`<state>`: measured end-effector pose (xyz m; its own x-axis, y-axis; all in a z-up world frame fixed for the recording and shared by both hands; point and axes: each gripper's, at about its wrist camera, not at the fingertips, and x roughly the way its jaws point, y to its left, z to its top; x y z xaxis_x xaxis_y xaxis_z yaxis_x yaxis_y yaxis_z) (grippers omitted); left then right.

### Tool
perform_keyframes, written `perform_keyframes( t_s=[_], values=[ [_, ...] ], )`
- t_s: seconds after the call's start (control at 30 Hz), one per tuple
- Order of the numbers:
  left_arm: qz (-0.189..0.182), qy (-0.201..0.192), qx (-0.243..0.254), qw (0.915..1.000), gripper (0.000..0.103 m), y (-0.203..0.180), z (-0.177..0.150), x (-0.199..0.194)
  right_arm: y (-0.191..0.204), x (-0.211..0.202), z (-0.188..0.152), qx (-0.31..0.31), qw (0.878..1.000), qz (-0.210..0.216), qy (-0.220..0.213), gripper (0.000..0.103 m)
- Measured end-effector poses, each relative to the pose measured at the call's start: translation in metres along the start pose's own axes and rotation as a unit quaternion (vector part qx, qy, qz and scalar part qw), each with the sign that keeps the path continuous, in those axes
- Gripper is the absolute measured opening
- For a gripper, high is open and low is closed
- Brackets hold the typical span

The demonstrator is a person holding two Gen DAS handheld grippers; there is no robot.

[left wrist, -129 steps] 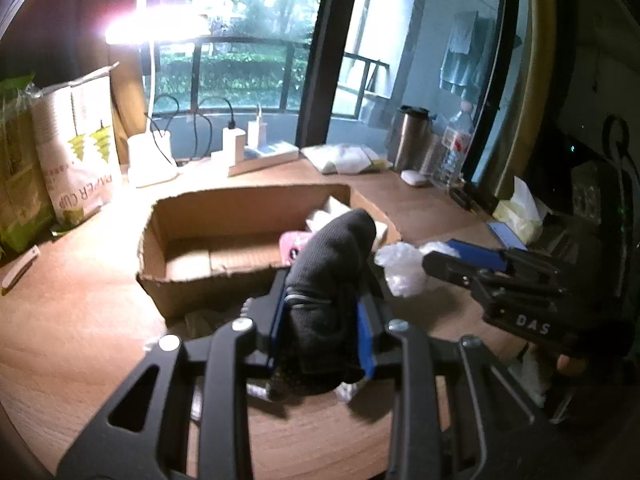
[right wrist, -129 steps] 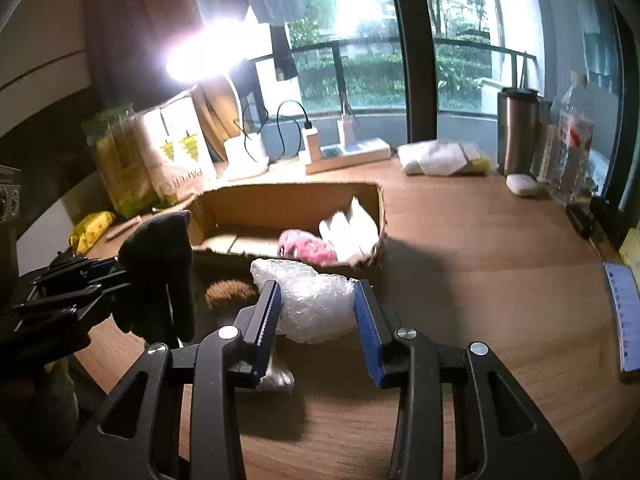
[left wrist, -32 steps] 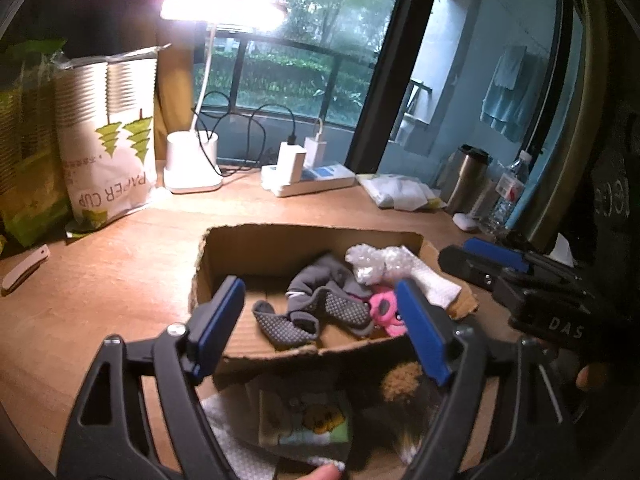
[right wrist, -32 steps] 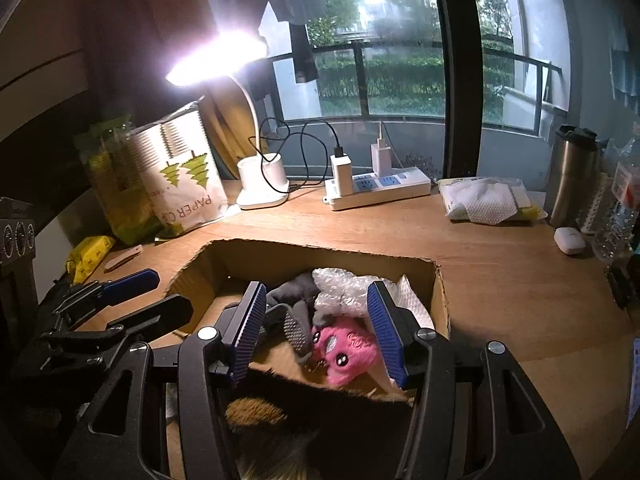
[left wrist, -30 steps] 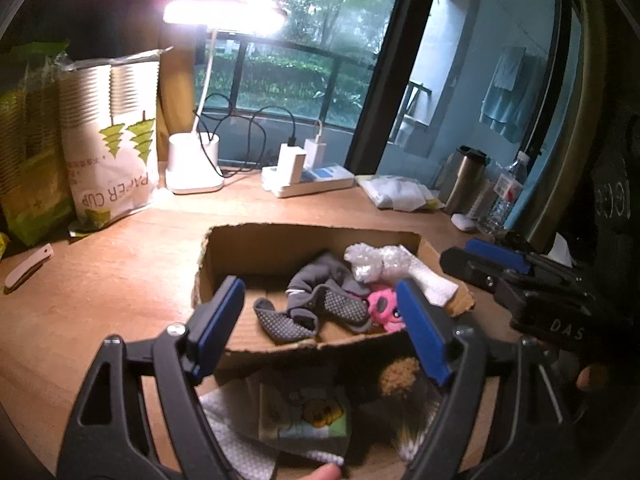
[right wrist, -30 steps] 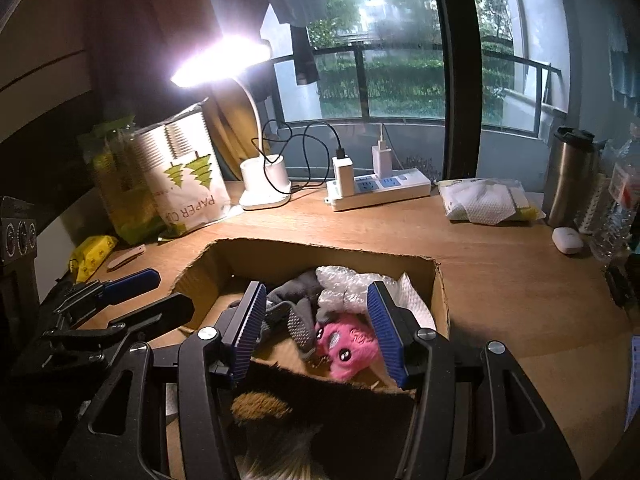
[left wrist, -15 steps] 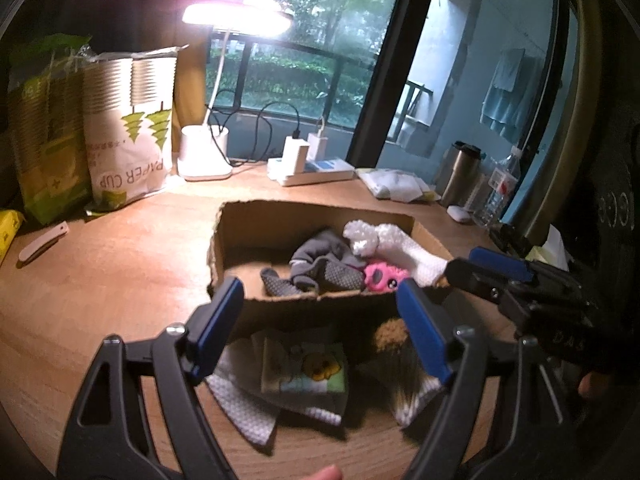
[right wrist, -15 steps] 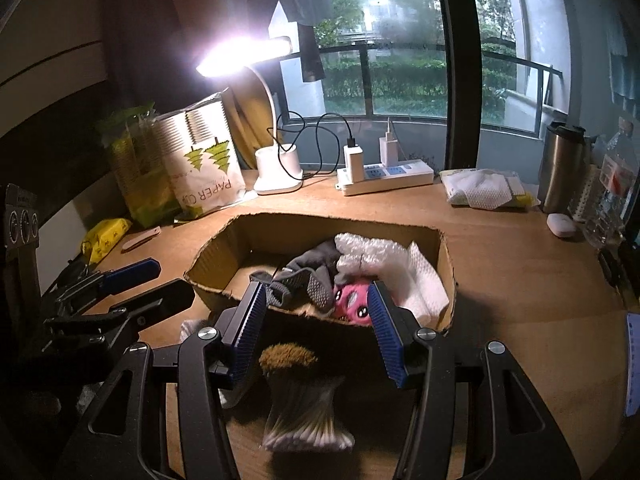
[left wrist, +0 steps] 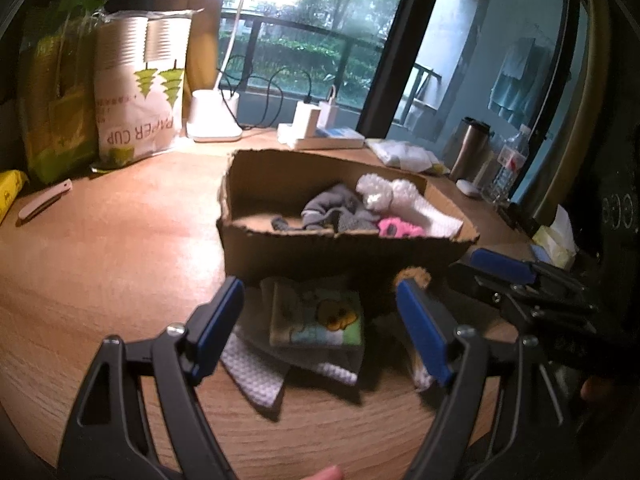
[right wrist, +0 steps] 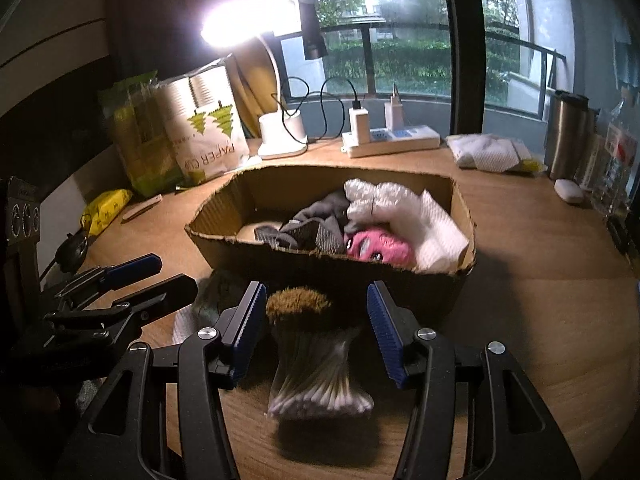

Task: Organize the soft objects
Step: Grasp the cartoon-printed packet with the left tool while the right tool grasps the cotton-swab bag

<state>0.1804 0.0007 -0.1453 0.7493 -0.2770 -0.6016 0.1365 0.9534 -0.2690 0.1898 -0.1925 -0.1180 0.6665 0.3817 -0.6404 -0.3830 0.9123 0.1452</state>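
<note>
Socks [right wrist: 316,224], bubble wrap [right wrist: 376,196] and a pink toy [right wrist: 378,246] now lie in the box [right wrist: 340,272], where seconds ago the left tongs [left wrist: 320,316] carried the dark sock and the right tongs [right wrist: 316,320] the bubble wrap. Both tongs are released and empty, and both have drawn back from over the box and dropped toward the desk [left wrist: 120,248] on its near side.

Two soft things remain outside. A folded cloth [left wrist: 316,316] lies between the left tongs' pads at 12 o'clock in the left view, untouched. A bag of cotton swabs [right wrist: 316,364] lies between the right tongs' pads at 6 o'clock from the box, also untouched.

By my reading, the sort is well along and both tongs are lining up the last pickups.
</note>
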Motion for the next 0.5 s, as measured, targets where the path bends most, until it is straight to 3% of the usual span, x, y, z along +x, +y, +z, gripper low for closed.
perform_keyframes(
  t_s=[0.5],
  values=[
    [0.013, 0.036, -0.014, 0.9992, 0.080, 0.013, -0.016, 0.024, 0.004, 0.032, -0.005, -0.009, 1.000, 0.011, 0.028, 0.056]
  ],
)
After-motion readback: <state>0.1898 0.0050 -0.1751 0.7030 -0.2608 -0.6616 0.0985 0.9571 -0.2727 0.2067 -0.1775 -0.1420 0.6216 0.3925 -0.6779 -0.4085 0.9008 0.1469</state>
